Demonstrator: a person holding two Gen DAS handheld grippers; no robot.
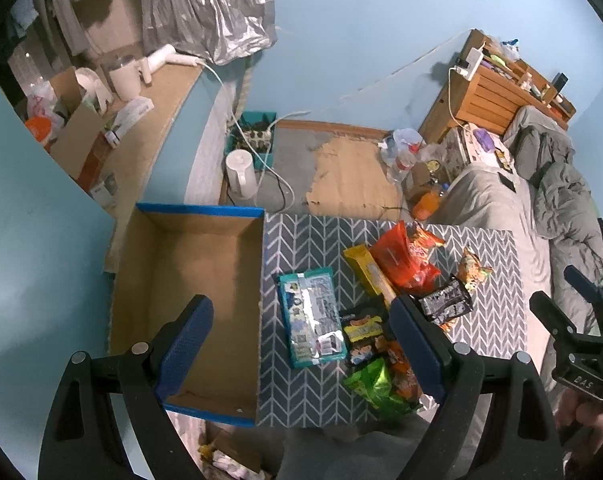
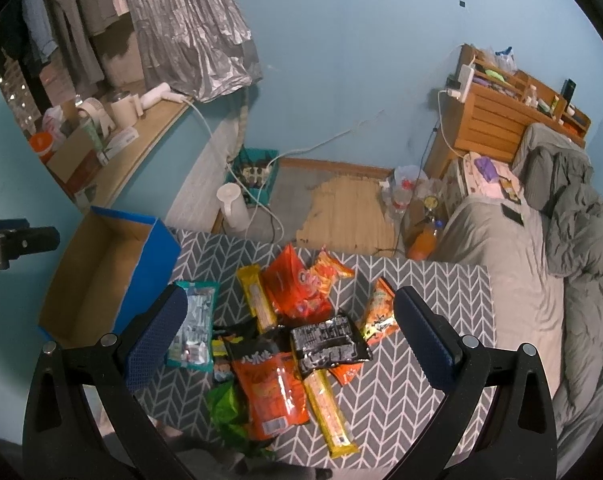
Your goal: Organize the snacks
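Cardboard box (image 2: 101, 280): 1, holds nothing. Snack packs (image 2: 285, 344): roughly 10, heaped. Left tool (image 1: 301, 344), right tool (image 2: 289, 332): fingers apart.

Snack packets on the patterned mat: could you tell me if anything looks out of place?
Yes: the snack packets lie in an overlapping heap on the mat, while the cardboard box beside them holds nothing visible.
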